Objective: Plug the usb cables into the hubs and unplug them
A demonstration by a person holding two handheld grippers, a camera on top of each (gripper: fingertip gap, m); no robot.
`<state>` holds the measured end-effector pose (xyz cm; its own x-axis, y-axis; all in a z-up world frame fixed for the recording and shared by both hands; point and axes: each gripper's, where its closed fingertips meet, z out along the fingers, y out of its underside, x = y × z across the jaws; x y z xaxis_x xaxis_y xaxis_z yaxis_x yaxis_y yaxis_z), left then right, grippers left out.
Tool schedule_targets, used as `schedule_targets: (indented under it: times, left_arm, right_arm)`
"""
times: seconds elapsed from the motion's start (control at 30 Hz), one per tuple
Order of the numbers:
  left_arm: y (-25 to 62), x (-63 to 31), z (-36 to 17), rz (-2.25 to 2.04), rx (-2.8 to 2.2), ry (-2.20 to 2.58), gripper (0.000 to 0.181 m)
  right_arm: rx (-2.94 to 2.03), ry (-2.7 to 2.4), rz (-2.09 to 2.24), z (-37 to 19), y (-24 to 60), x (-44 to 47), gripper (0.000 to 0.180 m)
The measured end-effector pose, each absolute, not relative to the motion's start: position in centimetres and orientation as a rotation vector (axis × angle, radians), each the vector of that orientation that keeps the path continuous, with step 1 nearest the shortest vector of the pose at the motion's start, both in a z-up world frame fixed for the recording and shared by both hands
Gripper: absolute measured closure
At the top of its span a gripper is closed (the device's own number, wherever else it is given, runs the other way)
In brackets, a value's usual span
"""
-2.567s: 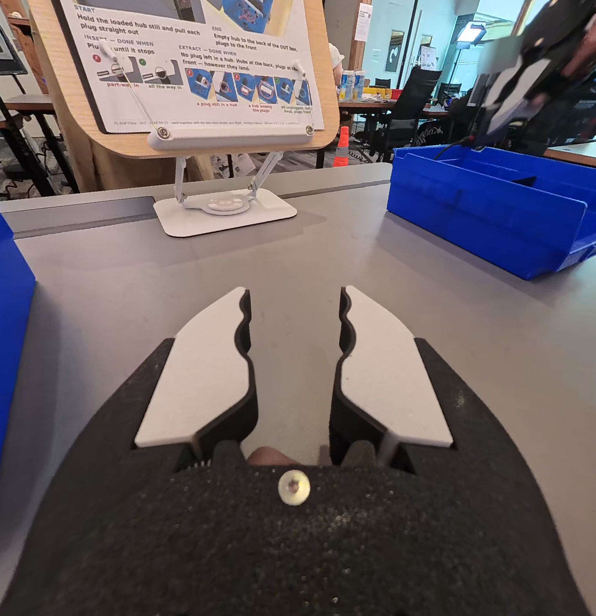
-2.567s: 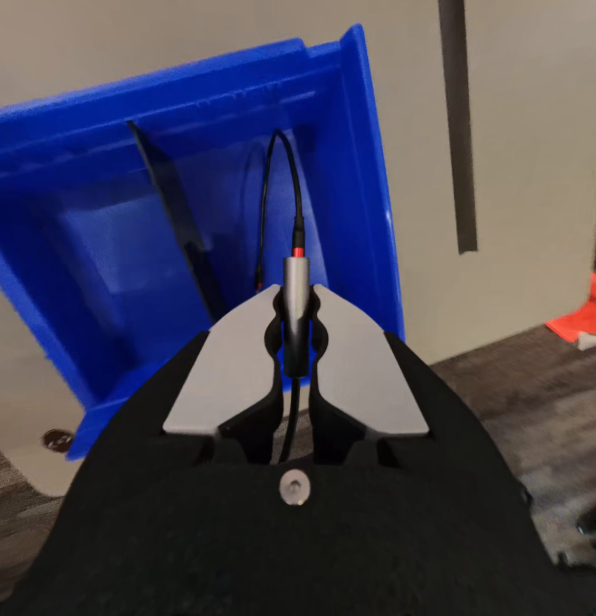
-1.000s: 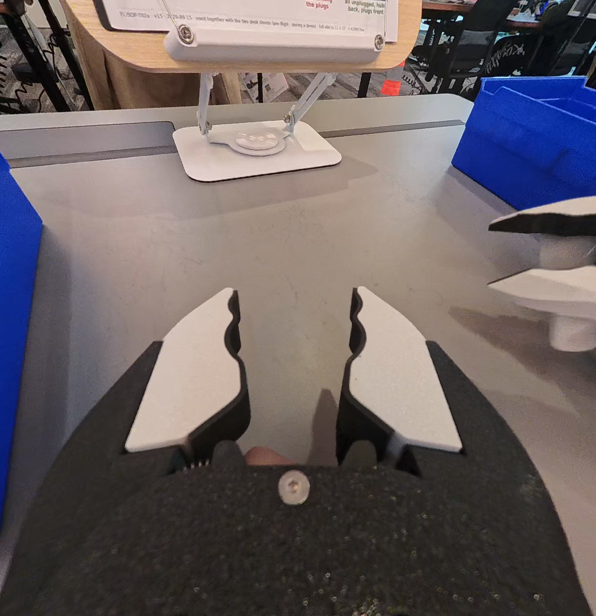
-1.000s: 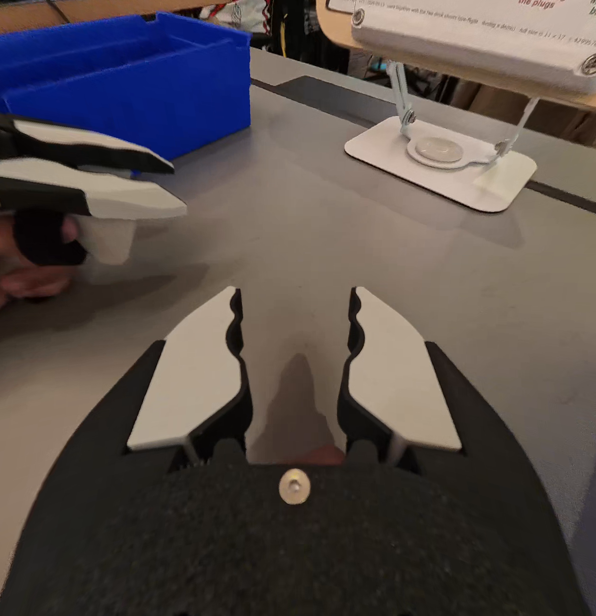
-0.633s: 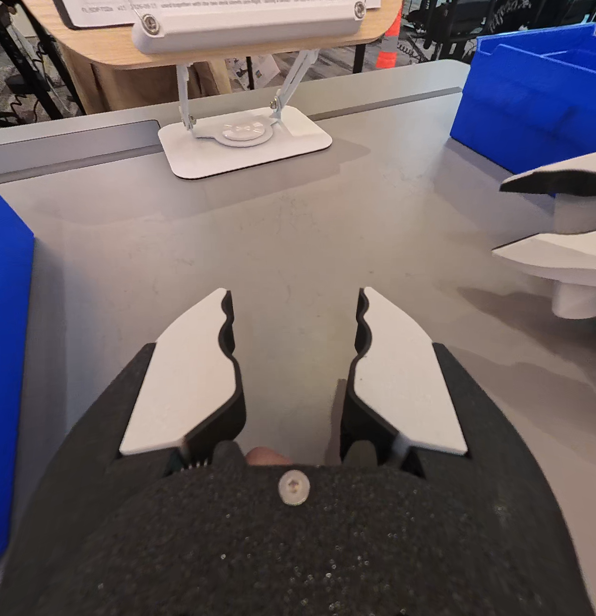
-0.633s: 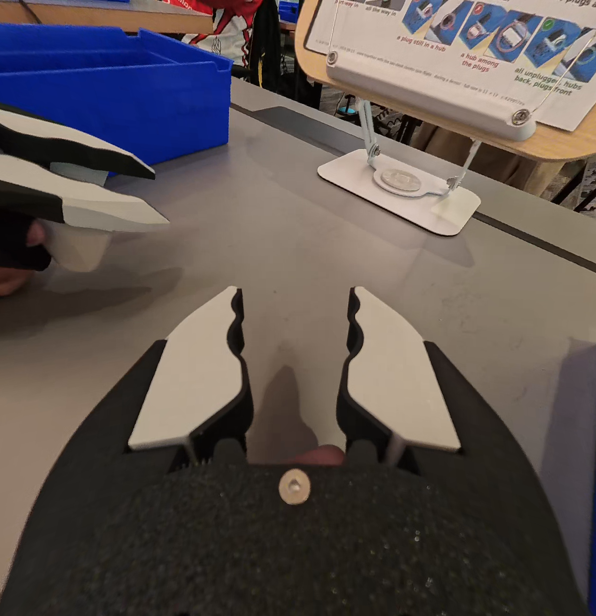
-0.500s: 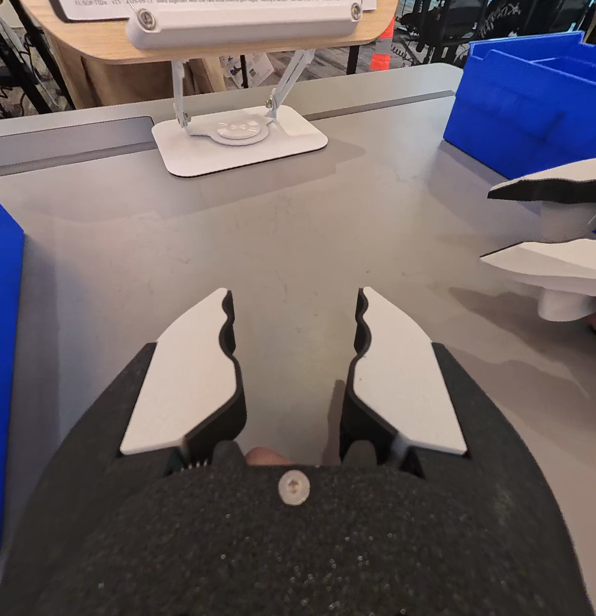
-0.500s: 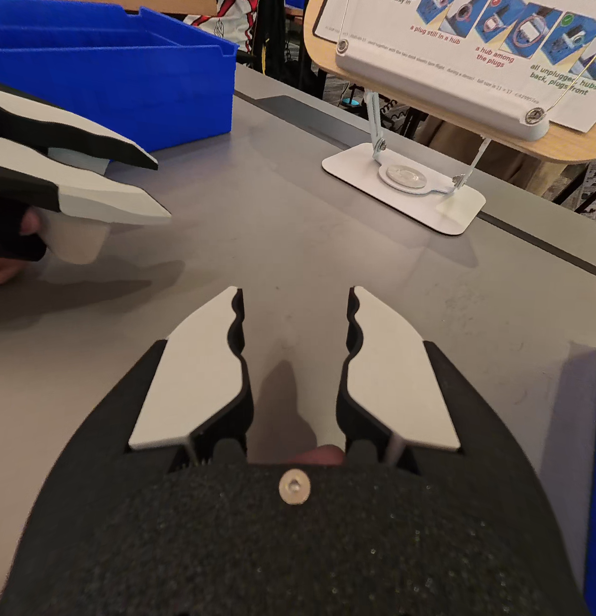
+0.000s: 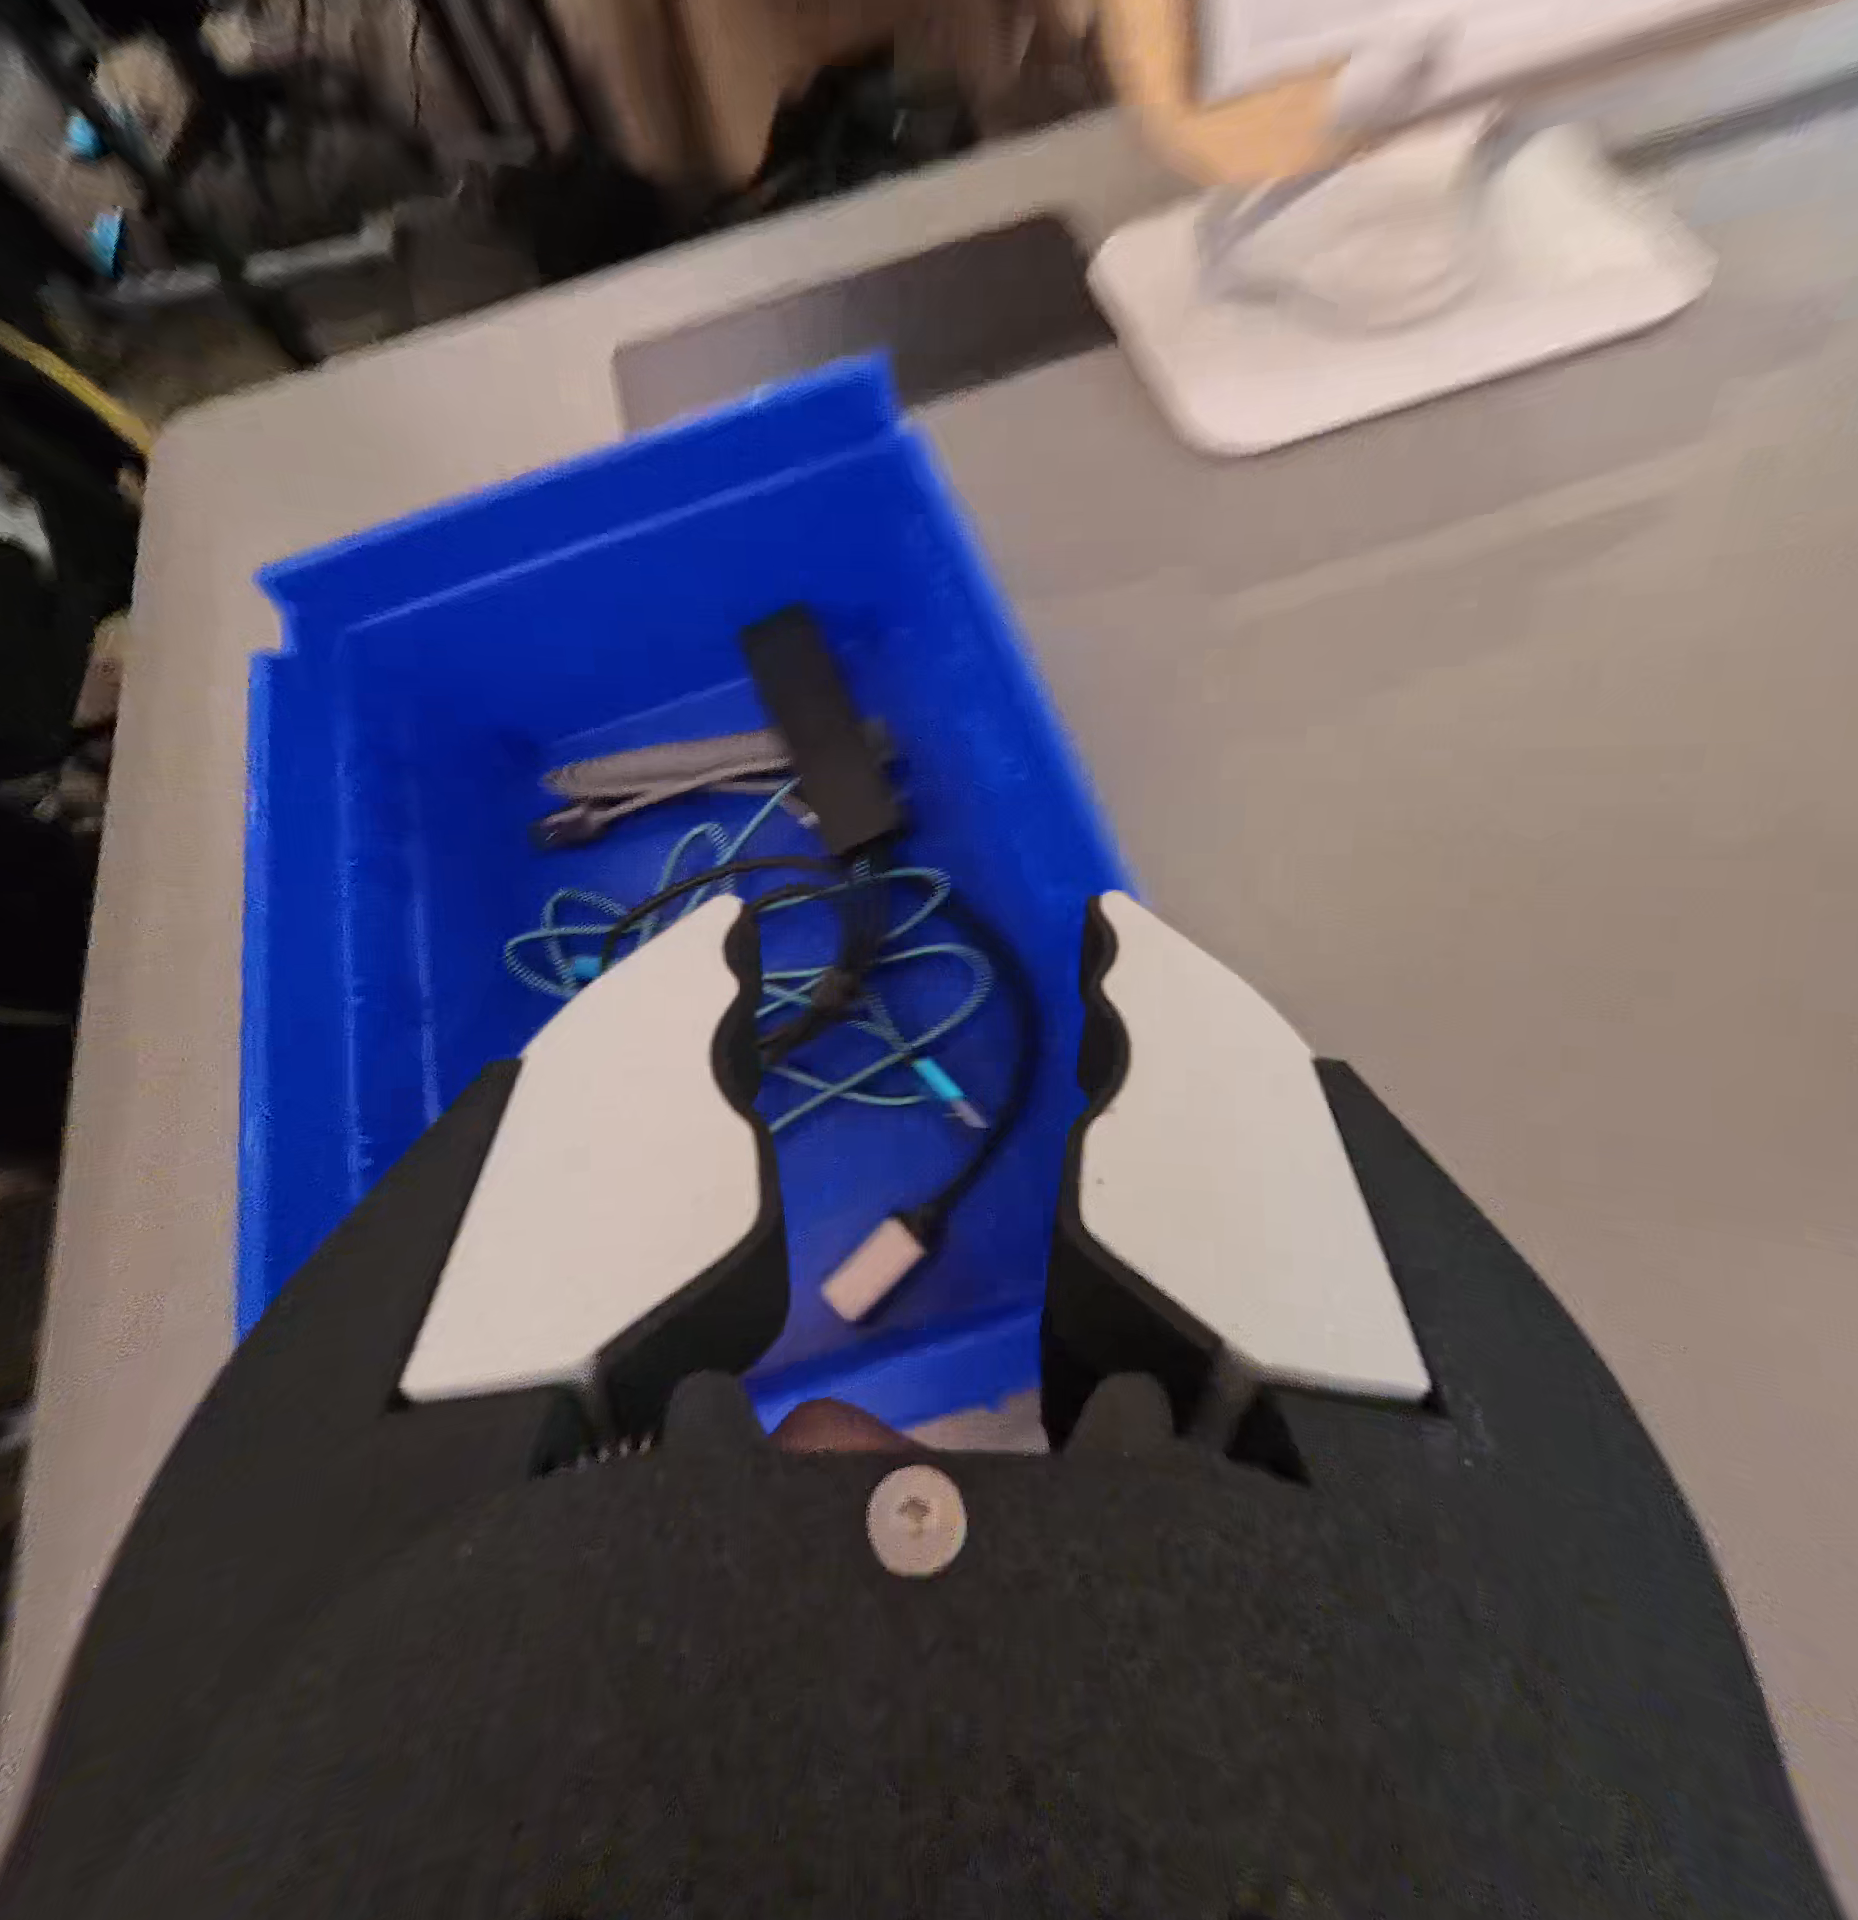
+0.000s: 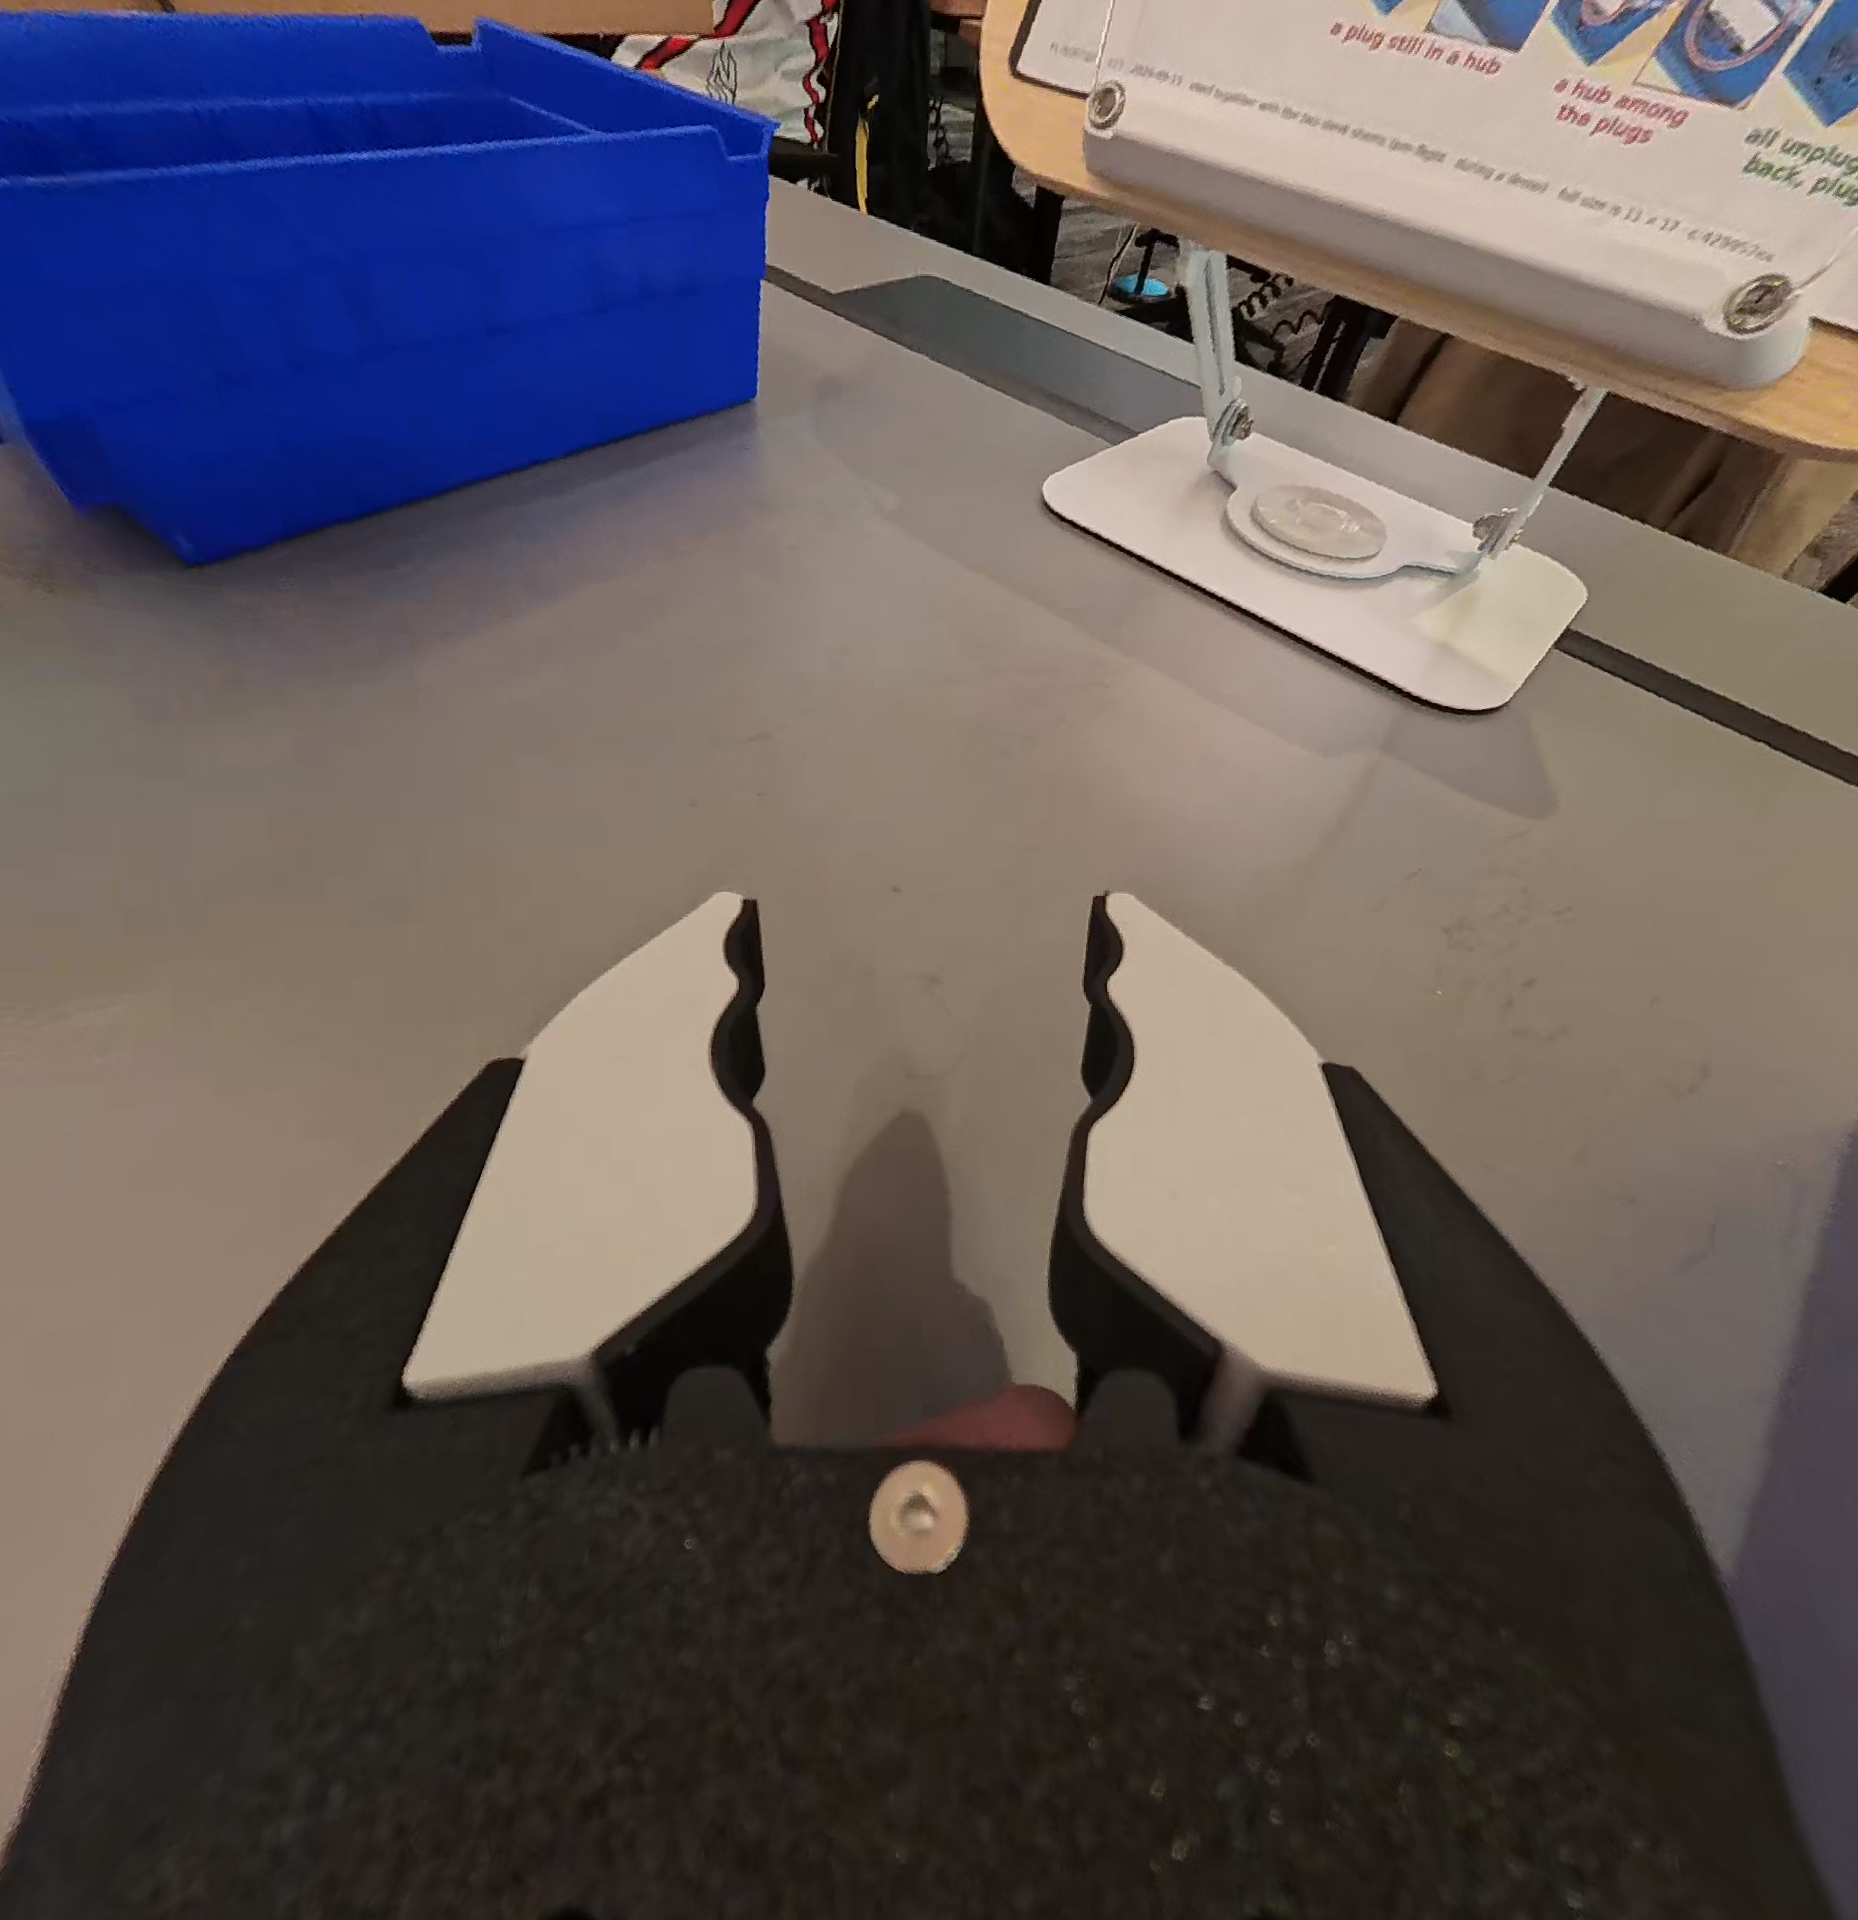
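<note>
In the left wrist view a blue bin (image 9: 312, 935) on the grey table holds a black hub (image 9: 816, 717), a grey hub (image 9: 655, 777), a tangled teal cable (image 9: 883, 1039) and a black cable ending in a silver USB plug (image 9: 871, 1270). My left gripper (image 9: 912, 909) hovers open and empty above the bin's near end, looking down into it. The view is blurred. In the right wrist view my right gripper (image 10: 923, 904) is open and empty over bare table (image 10: 904, 748). The same blue bin (image 10: 364, 281) stands at its far left; its contents are hidden from there.
A white stand base (image 10: 1309, 561) carries a wooden board with an instruction sheet (image 10: 1476, 125) at the back of the table; it shows blurred in the left wrist view (image 9: 1403, 281). Chairs and furniture stand beyond the table's far edge.
My left gripper has swung left and risen from over bare table to above the blue bin. It has left the right wrist view. My right gripper has stayed nearly still, open.
</note>
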<state>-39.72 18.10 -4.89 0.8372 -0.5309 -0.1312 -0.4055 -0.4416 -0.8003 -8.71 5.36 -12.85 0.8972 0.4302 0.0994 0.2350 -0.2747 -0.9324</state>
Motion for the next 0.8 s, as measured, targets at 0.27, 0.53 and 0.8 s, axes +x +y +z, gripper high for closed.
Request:
schedule_targets:
  times: [0.27, 0.53, 0.8]
  left_arm:
    - [24.0, -40.9, -15.5, -0.041, -2.358, 0.894, 0.126]
    - [24.3, -41.1, -17.2, -0.099, -2.432, 0.872, 0.172]
    - [24.4, -41.6, -15.2, 0.012, -2.345, 0.933, 0.174]
  right_arm:
    - [-1.869, -0.473, 0.241, -12.8, 5.4, -8.6, 0.121]
    - [-1.873, -0.48, 0.245, -12.8, 5.4, -8.7, 0.122]
    - [-1.879, -0.487, 0.251, -12.9, 5.4, -8.8, 0.124]
